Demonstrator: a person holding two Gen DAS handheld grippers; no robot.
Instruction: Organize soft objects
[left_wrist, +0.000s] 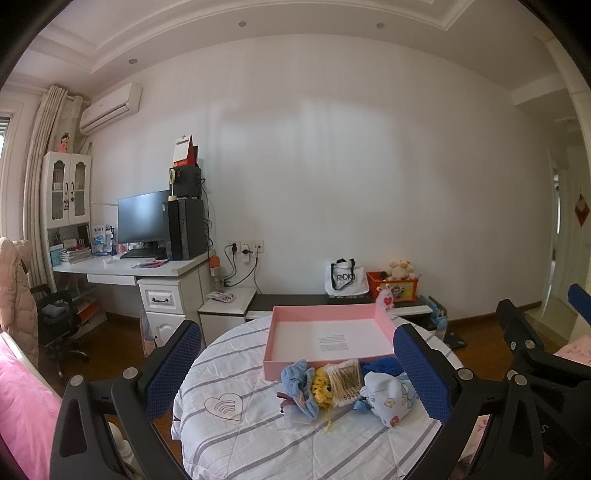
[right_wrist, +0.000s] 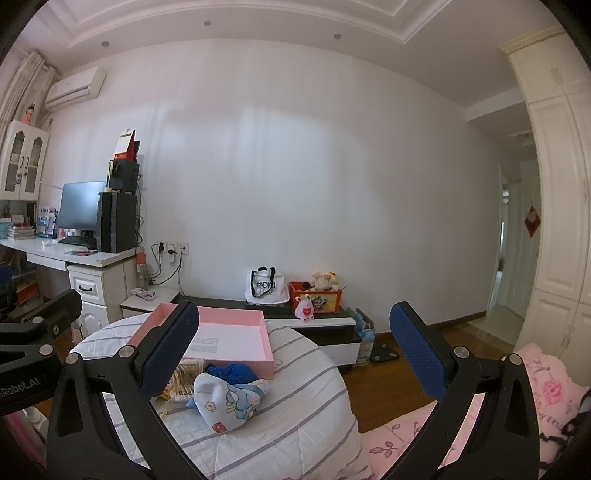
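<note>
- Lying in a row against the near wall of the pink box (left_wrist: 328, 317), from left to right, were four soft things and one pack: a light blue cloth (left_wrist: 295, 380), a yellow crocheted piece (left_wrist: 320, 387), a pack of cotton swabs (left_wrist: 345, 380), a dark blue fabric (left_wrist: 380, 365) and a printed cloth (left_wrist: 388, 398).
- The left gripper (left_wrist: 297, 360) was spread wide, holding nothing, the pile between and beyond its fingers.
- The right gripper (right_wrist: 295, 345) gaped wide too, empty, with the pile toward its left finger.
- The round quilted table (left_wrist: 240, 435) had bare cover left of the pile and near its front edge.
</note>
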